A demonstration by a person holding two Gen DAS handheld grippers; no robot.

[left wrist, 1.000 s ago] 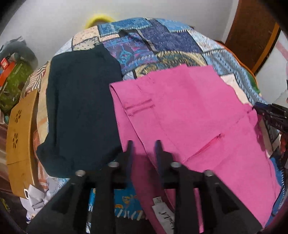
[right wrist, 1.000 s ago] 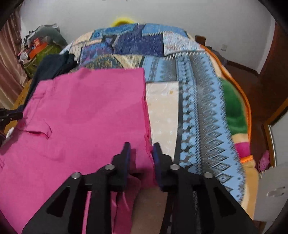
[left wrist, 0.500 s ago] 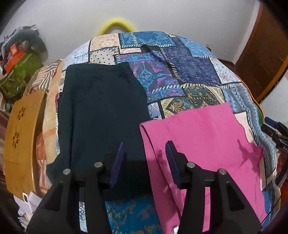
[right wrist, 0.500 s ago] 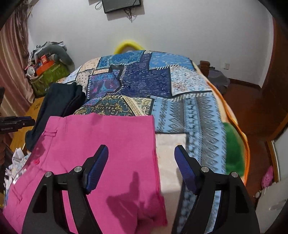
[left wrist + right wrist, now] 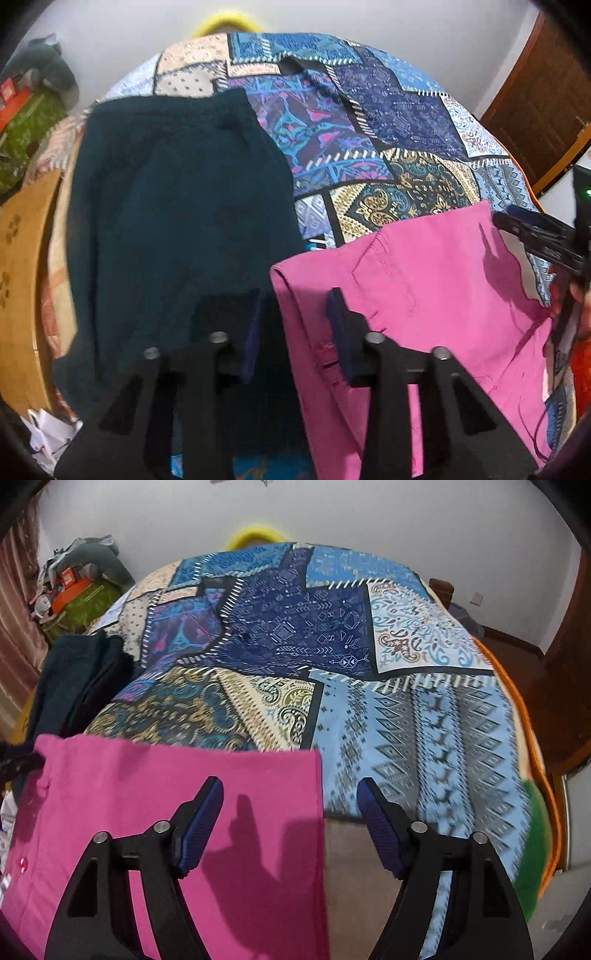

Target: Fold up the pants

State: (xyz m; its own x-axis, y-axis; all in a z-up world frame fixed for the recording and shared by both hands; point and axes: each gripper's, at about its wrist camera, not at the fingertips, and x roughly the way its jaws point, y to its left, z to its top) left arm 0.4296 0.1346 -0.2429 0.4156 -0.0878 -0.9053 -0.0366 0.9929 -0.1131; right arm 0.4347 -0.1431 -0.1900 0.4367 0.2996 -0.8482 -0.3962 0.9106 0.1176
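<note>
The pink pants [image 5: 424,295] lie folded flat on the patchwork bedspread [image 5: 362,122], at the near side of the bed. They also show in the right wrist view [image 5: 166,805]. My left gripper [image 5: 295,299] is open and empty above the pants' left folded edge. My right gripper [image 5: 290,788] is open wide and empty above the pants' right edge; its fingers [image 5: 532,232] show at the right of the left wrist view.
A folded dark pair of pants [image 5: 177,221] lies to the left of the pink ones, also in the right wrist view [image 5: 74,675]. A wooden board [image 5: 22,280] stands at the bed's left. Clutter [image 5: 70,583] sits in the far left corner. A wooden door [image 5: 539,96] is at right.
Both grippers have let go of the pink pants, opened and drawn back and up. The pants now lie folded shorter on the bed.
</note>
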